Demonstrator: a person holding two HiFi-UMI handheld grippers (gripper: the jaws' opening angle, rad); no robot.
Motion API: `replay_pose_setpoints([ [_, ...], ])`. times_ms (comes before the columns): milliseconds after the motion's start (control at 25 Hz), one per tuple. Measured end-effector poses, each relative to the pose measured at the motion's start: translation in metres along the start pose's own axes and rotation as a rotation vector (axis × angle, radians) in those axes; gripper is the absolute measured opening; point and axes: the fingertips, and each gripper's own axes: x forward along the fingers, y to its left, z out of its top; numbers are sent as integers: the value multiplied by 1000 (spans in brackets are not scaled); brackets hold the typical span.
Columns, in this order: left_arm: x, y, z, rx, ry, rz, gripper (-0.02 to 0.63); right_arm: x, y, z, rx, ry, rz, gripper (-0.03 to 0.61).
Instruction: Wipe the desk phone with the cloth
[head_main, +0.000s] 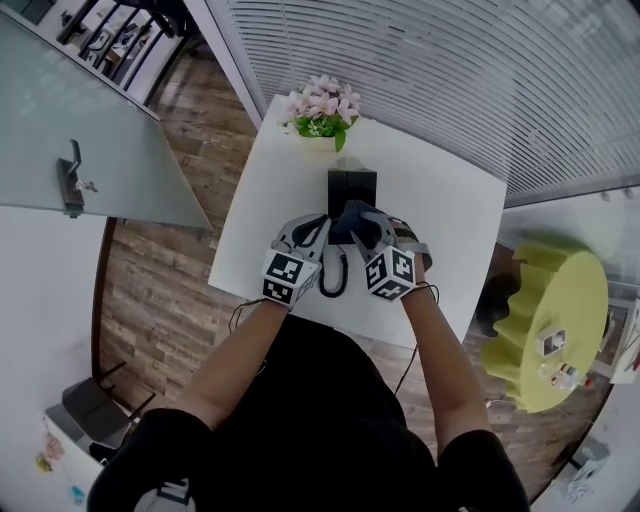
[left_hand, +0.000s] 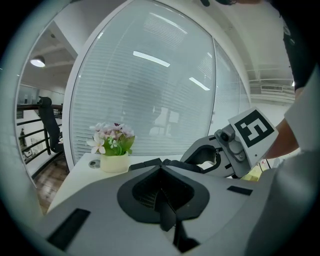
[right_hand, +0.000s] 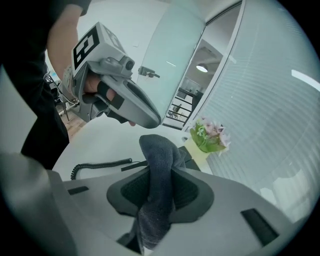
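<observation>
Right gripper view: right gripper (right_hand: 161, 192) jaws clamped on cloth (right_hand: 156, 155), frame centre. Left gripper (left_hand: 162, 197) jaws together, empty. Desk phone (head_main: 352, 187): wipe prob. underway, most apparently left.

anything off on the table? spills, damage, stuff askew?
Nothing stands out. The black desk phone looks intact on the white table, its coiled cord looped toward the near edge, the pot of pink flowers upright. The right gripper pinches the grey cloth; the left gripper is shut, empty.
</observation>
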Motion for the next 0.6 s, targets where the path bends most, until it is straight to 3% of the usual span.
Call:
replay_pose_setpoints([
  [320,27,12,32,12,-23,-18,9,1,-59,-2,30,0,-102,115],
  [600,51,29,36,2,-10,-10,9,28,-87,-10,45,8,-132,115],
])
